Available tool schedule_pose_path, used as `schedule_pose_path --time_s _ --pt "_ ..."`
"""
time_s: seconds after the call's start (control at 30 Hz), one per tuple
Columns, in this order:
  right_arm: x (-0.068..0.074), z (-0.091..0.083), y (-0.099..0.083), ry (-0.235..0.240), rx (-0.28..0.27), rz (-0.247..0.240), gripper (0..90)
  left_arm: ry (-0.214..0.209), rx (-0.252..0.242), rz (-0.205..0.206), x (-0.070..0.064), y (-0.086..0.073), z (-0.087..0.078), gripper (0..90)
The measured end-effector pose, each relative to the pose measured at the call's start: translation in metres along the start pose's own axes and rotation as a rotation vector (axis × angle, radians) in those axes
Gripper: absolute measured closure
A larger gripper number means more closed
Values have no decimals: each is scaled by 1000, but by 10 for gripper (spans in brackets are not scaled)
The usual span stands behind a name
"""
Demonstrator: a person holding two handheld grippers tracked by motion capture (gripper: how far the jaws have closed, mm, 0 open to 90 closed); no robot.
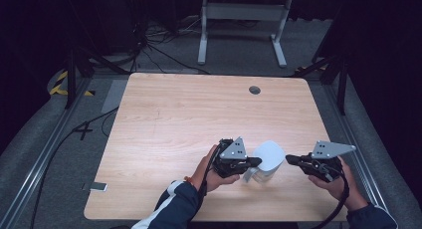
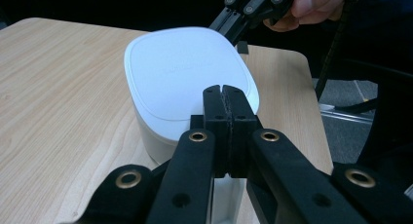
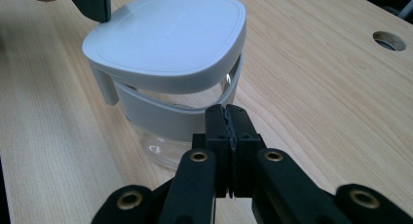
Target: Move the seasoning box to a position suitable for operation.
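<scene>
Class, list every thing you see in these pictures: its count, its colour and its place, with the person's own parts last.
Table: one, light wood, centre.
Jar: one, clear with a white band, near table edge between the tongs.
Lid: one, white, on the jar.
Table hole: one, dark, far right part of the table.
White frame: one, on the floor beyond the table.
Left tongs: black, shut, at the jar's left.
Right tongs: black, shut, at the jar's right.
Hands: two, holding the tongs.

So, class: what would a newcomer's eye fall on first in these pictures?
The white-lidded jar with a clear base, near the table's front edge. Next, the black grippers flanking it: the left gripper at its left side, the right gripper just to its right, both with jaws shut.
</scene>
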State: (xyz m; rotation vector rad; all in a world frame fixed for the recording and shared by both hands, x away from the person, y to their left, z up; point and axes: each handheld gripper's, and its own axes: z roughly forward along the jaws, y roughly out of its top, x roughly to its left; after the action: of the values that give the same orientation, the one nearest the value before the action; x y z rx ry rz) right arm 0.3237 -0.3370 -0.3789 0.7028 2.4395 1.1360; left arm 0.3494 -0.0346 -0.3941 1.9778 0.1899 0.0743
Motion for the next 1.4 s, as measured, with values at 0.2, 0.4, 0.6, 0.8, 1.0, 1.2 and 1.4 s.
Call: schedule_pose_path --time_s 0.2,0.4,0.6,0.8,1.0,1.2,1.4 --pt "3 1 5 12 3 -18 897 10 8 8 0 -1 -1 900" --pt "7 2 12 13 -5 -41 898 10 8 7 0 -1 -1 900" --pt "12 1 19 20 -16 -58 898 27 17 -9 0 -3 -3 899" --pt "15 2 26 28 -22 -72 898 71 79 -11 2 -14 -19 884" --pt "14 -1 29 15 -36 -79 898 129 144 -20 9 -33 -48 881" --pt "17 -3 33 3 -43 -100 898 209 176 -61 15 -58 -80 869" --pt "21 -1 38 15 -52 -108 898 279 210 -103 21 -81 -109 858"
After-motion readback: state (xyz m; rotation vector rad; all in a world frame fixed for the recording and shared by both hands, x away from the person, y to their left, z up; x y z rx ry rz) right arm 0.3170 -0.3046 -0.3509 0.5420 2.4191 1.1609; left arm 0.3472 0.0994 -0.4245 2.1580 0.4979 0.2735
